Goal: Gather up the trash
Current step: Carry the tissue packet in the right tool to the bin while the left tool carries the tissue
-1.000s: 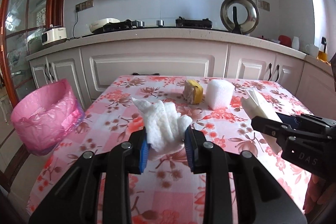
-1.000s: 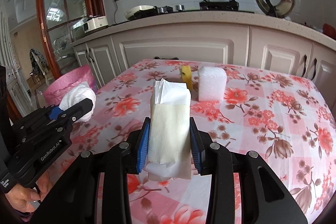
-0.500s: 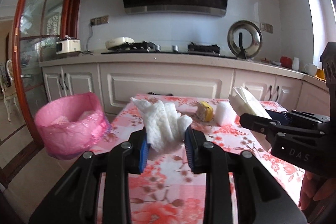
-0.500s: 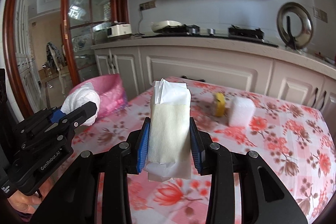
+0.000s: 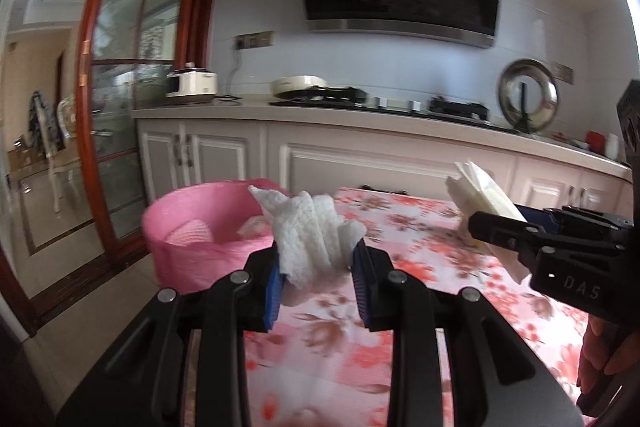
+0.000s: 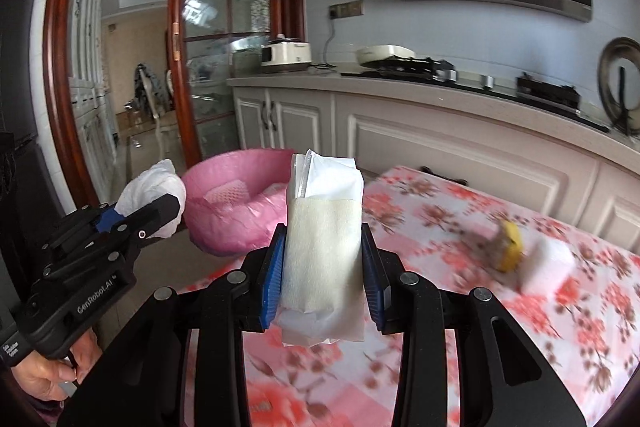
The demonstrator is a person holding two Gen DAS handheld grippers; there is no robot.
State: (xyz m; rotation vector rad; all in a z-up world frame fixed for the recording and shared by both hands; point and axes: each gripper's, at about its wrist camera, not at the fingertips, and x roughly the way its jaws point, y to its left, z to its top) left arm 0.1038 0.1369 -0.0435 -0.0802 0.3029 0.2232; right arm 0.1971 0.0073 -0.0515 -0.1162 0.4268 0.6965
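Two tongs in view: left tongs (image 5: 318, 287) and right tongs (image 6: 323, 281), each held by a person's hand.
Writing on left tongs: "GenRobot.AI" reads along the black body in the right wrist view; smaller print lower on that body is too small to read.
Writing on right tongs: "DAS" shows on the black body in the left wrist view; the rest of the word is cut off.
Left tongs state: nearly closed, blue pads pressing both sides of a crumpled white paper towel (image 5: 310, 233), which sticks up above the pads.
Right tongs state: partly closed, blue pads clamped on both sides of a white and cream tissue packet (image 6: 326, 239), which stands upright between them.
Trash bin: one pink-lined bin (image 5: 200, 235) stands on the floor at the counter's edge, at about 10 o'clock from the left tongs; some trash already lies inside it.
Counter: floral pink tablecloth (image 6: 500, 307) covers it.
Trash still on the counter: two pieces, one yellow lump (image 6: 508, 247) and one white foam block (image 6: 546, 263), touching or just beside each other at about 3 o'clock from the right tongs, both blurred.
Trash in the tongs: two pieces, one in each.
Hands seen: two, each only partly.
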